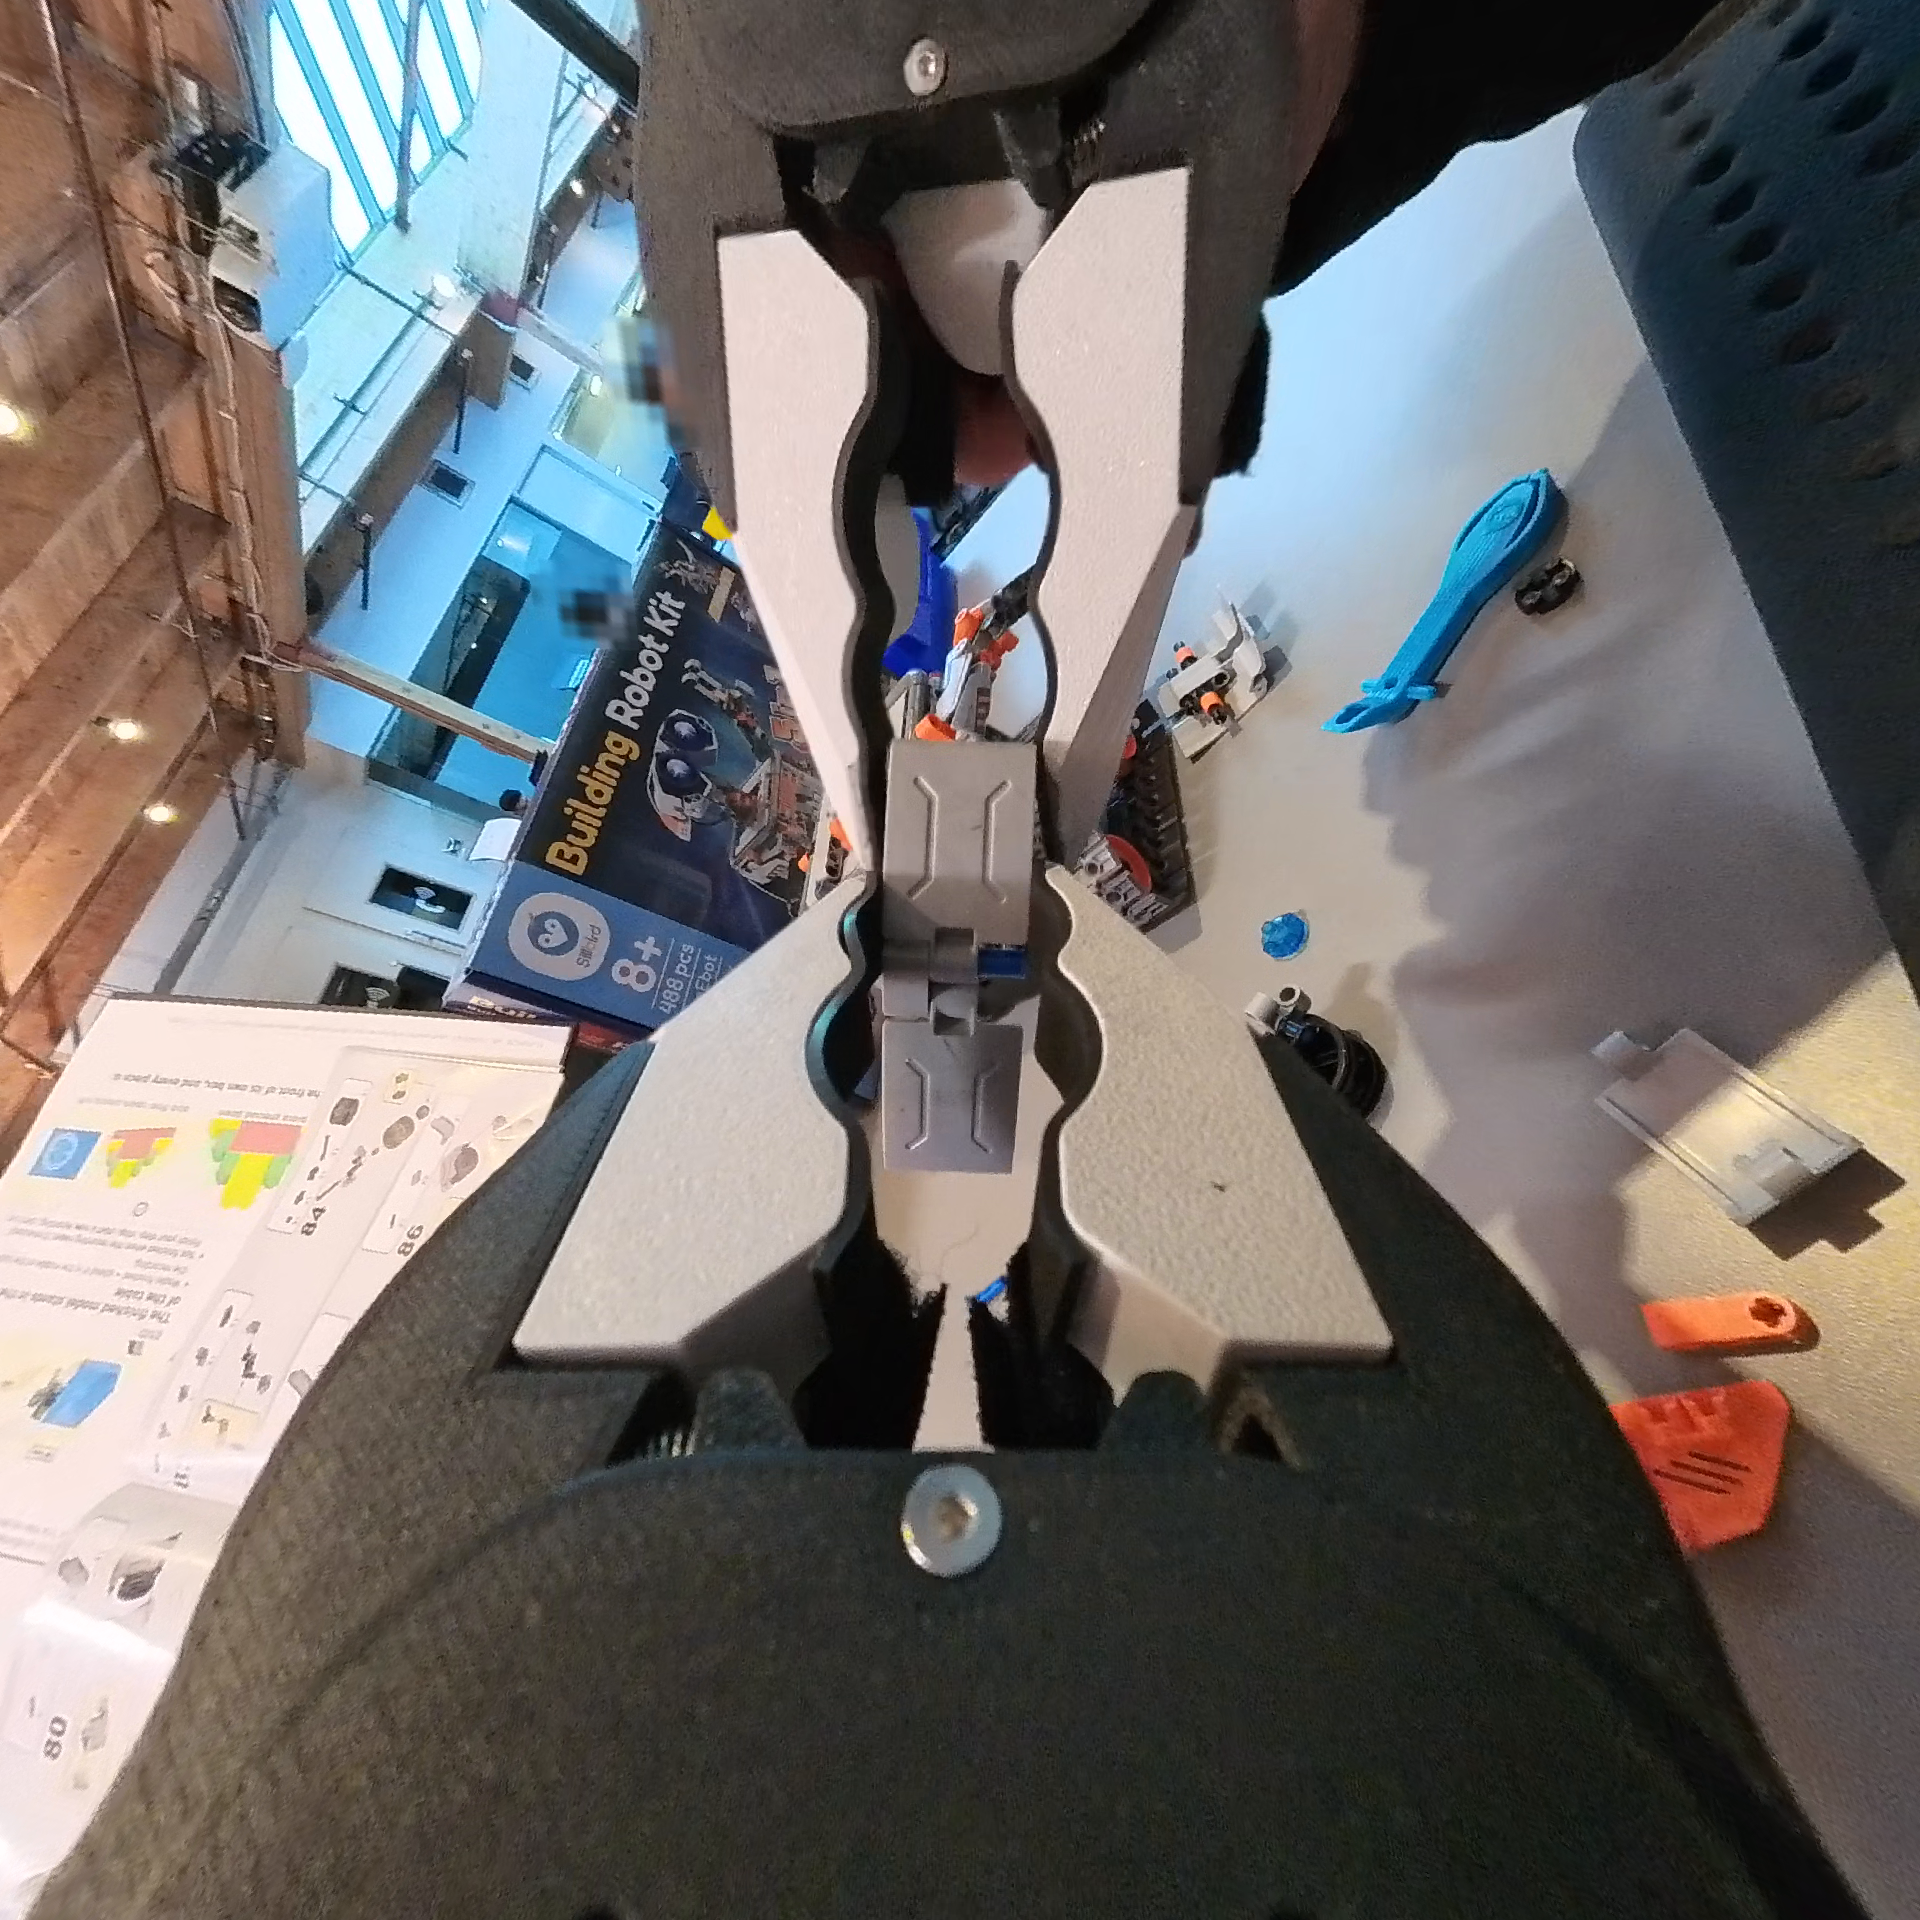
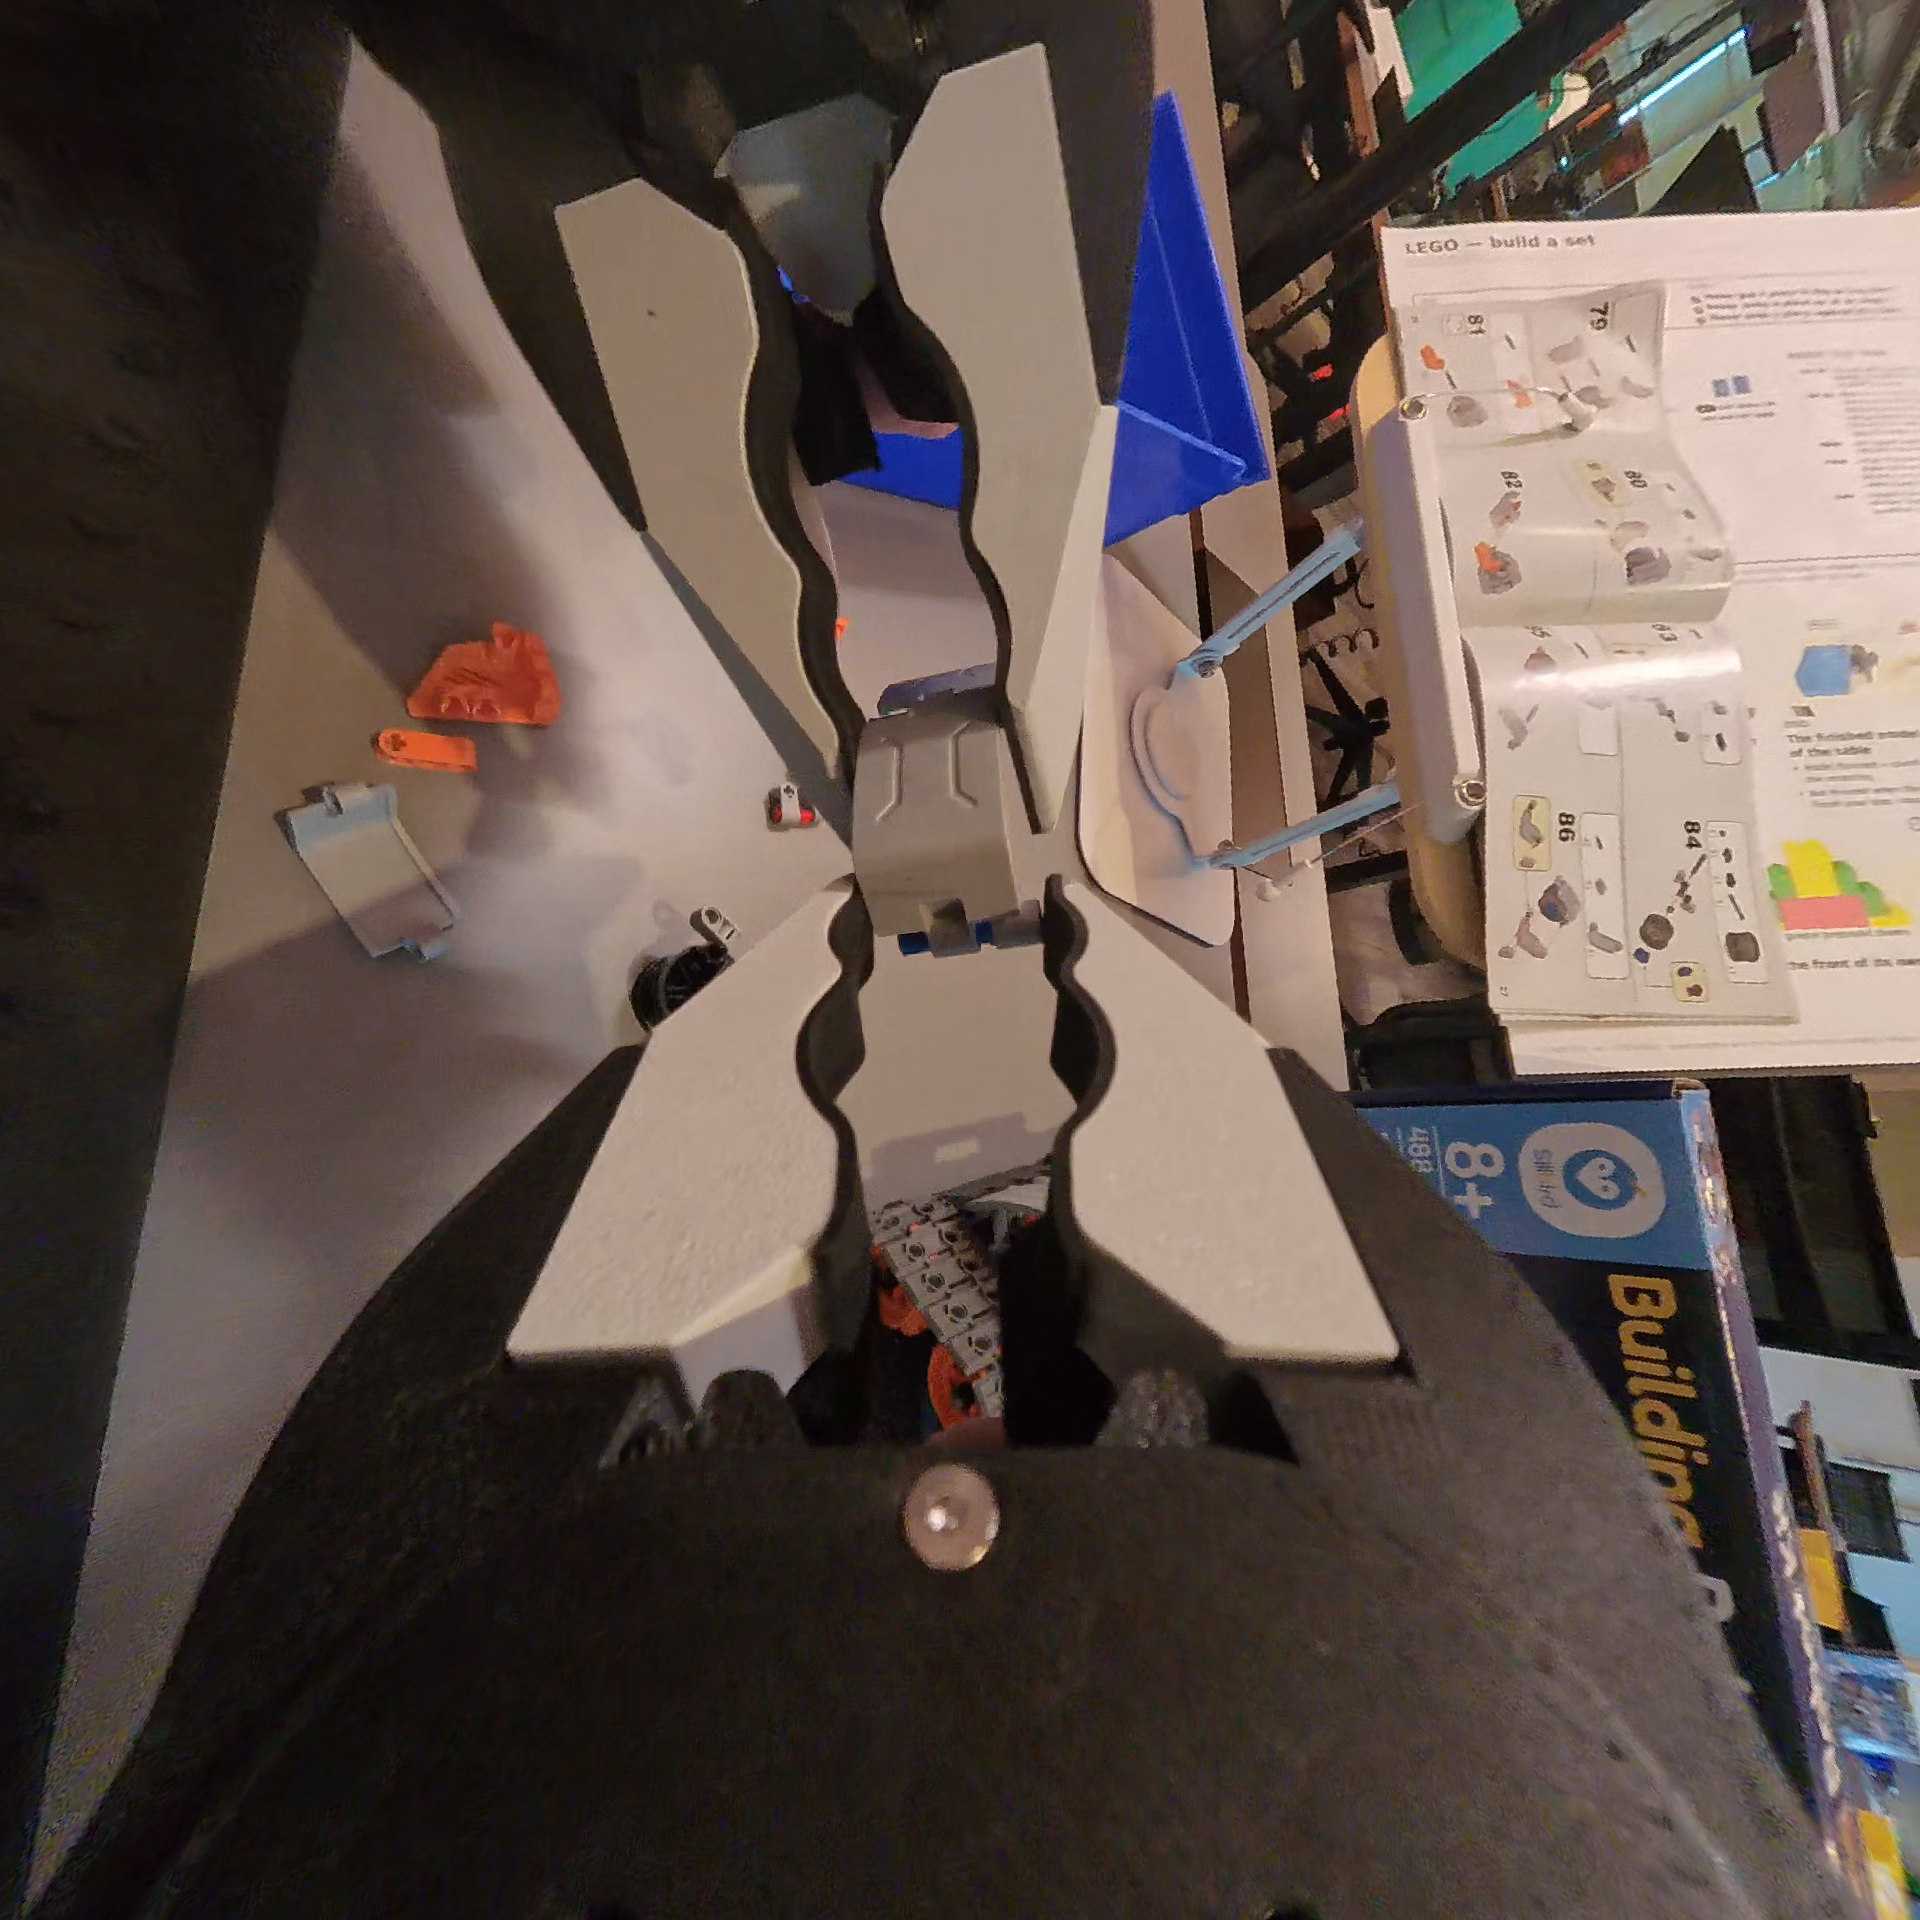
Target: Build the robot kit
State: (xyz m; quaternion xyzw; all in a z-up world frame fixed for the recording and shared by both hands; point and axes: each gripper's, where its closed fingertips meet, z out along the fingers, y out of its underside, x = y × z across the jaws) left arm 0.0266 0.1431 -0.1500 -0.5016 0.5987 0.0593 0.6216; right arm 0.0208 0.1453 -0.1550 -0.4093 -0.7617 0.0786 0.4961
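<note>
Left wrist view: grey hinged piece point(image 1: 951, 966) between both claws' opposed tips.

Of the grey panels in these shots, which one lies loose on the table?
The flat grey panel beside the orange pieces lies loose. The hinged grey panels are held in the air between the left gripper and right gripper.

Grey hinged panels point(image 1: 954, 966), orange pieces point(image 1: 1704, 1475), blue tool point(image 1: 1455, 613), white table point(image 1: 1455, 416).
</note>
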